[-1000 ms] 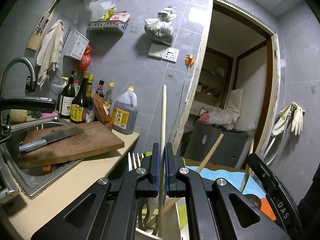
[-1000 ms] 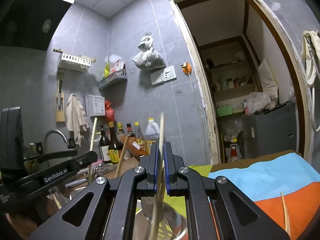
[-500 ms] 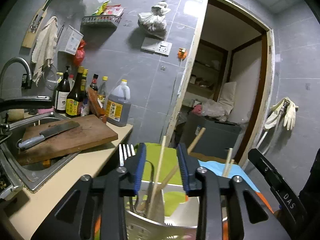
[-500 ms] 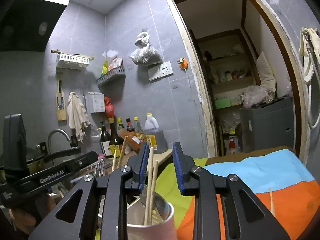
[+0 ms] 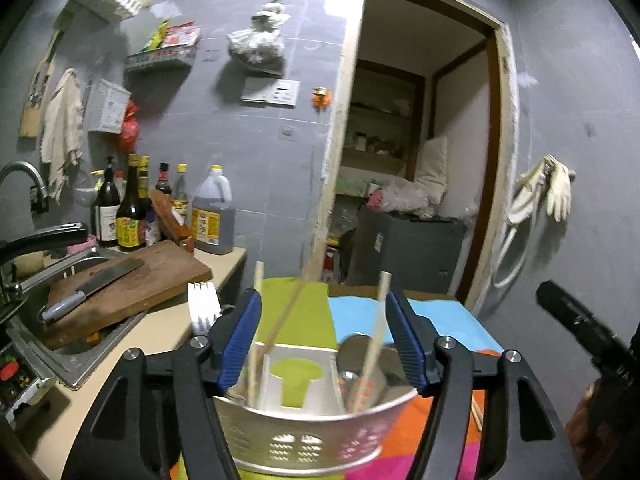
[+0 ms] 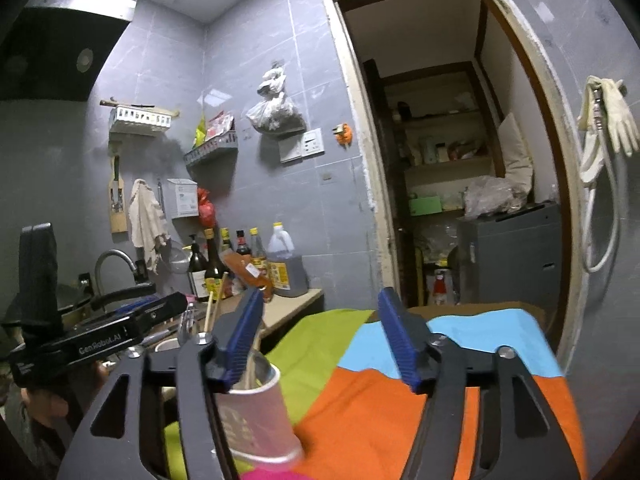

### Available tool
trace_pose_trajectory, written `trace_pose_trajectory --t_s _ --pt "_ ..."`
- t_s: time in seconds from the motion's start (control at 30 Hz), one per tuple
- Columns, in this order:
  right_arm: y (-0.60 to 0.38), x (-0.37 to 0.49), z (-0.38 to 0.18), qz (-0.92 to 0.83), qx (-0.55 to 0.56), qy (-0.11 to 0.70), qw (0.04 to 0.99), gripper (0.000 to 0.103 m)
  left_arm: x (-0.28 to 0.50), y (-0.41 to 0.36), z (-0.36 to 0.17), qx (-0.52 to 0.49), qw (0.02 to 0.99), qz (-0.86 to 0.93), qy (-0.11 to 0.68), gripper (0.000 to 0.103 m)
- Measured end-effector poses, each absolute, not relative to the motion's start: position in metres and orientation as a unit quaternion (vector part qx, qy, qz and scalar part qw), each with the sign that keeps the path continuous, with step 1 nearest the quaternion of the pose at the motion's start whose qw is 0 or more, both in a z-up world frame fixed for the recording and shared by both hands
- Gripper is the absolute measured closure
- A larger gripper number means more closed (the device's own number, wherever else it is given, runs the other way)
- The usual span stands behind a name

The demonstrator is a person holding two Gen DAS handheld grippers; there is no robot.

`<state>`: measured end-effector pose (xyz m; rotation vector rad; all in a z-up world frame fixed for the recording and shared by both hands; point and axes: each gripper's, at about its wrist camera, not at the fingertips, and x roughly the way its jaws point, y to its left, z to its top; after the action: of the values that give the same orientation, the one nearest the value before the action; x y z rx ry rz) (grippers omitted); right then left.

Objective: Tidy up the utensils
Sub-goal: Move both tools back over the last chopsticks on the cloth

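Right claw (image 6: 320, 344) just opened — empty — beside utensil holder (image 6: 256, 412).

A perforated metal utensil holder (image 5: 308, 436) stands on a striped cloth, split inside into compartments. Pale wooden chopsticks (image 5: 280, 324) lean upright in its left compartment, their tips fanned apart; one more chopstick (image 5: 376, 332) stands in the right compartment beside a metal spoon bowl (image 5: 352, 356). A white fork (image 5: 203, 308) rises, tines up, at the holder's left edge
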<state>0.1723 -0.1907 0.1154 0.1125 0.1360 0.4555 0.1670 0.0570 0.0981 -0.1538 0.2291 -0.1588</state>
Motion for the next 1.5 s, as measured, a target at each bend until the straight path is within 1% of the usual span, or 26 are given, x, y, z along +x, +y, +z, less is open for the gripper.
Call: trace_pose_trajectory --t_s 0.2,0.27,0.43,0.53,0.73,0.93,1.17,1.5 --pt "-0.222 0.153 0.122 0.200 0.048 0.067 0.976 0.025 0.159 0.031 0.096 -0.064 0.986 -0.108 0.114 0.030" --pt "-0.230 0.147 0.123 0.192 0.045 0.065 0.978 0.022 0.156 0.023 0.096 -0.060 0.984 -0.120 0.115 0.027" --pt "-0.246 0.133 0.123 0.168 0.032 0.062 0.983 0.006 0.148 0.001 0.092 -0.045 0.981 -0.152 0.114 0.018" --pt "-0.253 0.126 0.121 0.152 0.023 0.059 0.986 0.000 0.144 -0.010 0.086 -0.039 0.978 -0.171 0.118 0.016" --pt "-0.271 0.122 0.112 0.128 0.015 0.079 0.989 0.000 0.142 -0.028 0.074 -0.026 0.972 -0.190 0.139 0.014" --pt "-0.285 0.128 0.093 0.107 0.007 0.123 0.987 0.000 0.146 -0.043 0.053 -0.002 0.965 -0.192 0.176 0.014" --pt "-0.284 0.148 0.065 0.092 -0.013 0.203 0.975 0.000 0.152 -0.046 0.030 0.008 0.959 -0.179 0.219 0.014" --pt "-0.280 0.181 0.026 0.092 -0.028 0.334 0.938 0.000 0.170 -0.051 0.012 0.018 0.945 -0.162 0.284 0.014"
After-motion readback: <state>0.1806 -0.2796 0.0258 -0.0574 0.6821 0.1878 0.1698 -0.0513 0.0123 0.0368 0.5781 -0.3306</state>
